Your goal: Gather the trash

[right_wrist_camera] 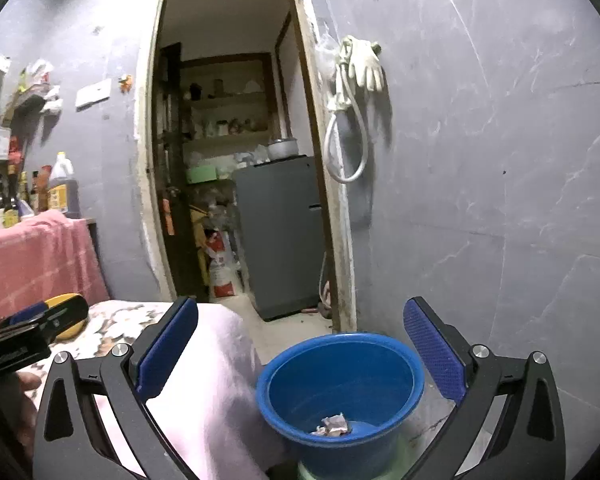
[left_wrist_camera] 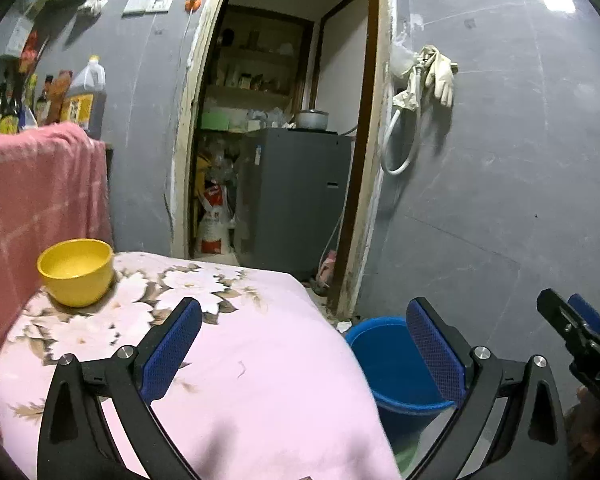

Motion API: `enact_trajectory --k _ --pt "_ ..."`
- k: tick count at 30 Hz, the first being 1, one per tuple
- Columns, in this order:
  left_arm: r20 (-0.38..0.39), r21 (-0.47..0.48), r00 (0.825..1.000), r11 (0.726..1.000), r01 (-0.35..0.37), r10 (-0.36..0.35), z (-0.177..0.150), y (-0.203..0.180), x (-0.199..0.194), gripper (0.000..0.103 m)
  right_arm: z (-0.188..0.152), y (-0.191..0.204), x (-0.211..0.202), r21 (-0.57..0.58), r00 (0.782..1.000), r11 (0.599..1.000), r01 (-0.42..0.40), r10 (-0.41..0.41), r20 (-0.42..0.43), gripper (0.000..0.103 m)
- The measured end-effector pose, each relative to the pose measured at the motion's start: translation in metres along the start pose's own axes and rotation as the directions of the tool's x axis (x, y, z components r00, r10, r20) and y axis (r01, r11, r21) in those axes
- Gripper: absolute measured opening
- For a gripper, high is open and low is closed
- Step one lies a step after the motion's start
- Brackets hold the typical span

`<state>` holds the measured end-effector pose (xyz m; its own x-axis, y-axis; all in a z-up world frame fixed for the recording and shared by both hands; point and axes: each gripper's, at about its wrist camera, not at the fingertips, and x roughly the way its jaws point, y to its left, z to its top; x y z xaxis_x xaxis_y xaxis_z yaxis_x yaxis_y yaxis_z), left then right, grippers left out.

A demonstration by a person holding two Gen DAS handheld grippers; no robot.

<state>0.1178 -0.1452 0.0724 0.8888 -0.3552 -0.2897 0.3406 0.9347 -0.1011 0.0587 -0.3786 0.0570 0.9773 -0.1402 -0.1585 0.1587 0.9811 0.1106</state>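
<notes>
A blue bucket [right_wrist_camera: 340, 396] stands on the floor beside the pink floral cloth [right_wrist_camera: 204, 392], and crumpled paper scraps [right_wrist_camera: 332, 426] lie at its bottom. My right gripper [right_wrist_camera: 300, 344] hovers above and in front of the bucket, open, with nothing between its blue pads. In the left wrist view my left gripper [left_wrist_camera: 304, 344] is open and empty too, over the edge of the pink cloth [left_wrist_camera: 260, 380] with the blue bucket [left_wrist_camera: 388, 364] to its right. A yellow bowl [left_wrist_camera: 76, 272] sits on the cloth at the far left. Each gripper shows at the edge of the other's view.
An open doorway [right_wrist_camera: 236, 160] straight ahead leads to a storeroom with a grey fridge [right_wrist_camera: 280, 236] and shelves. White gloves and a hose [right_wrist_camera: 360, 68] hang on the grey wall. A red cloth [left_wrist_camera: 36, 192] and bottles [left_wrist_camera: 80, 100] fill the left.
</notes>
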Motion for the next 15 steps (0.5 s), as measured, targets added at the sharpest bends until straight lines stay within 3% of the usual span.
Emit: enact_trajectory --k 15 --pt "-0.01 -0.017 0.996 0.996 -0.088 0.088 -0.034 0.026 -0.069 0.101 -0.03 0.032 -0.067 -0.007 0.997 0.998 -0.07 0.07 0.027 0.103"
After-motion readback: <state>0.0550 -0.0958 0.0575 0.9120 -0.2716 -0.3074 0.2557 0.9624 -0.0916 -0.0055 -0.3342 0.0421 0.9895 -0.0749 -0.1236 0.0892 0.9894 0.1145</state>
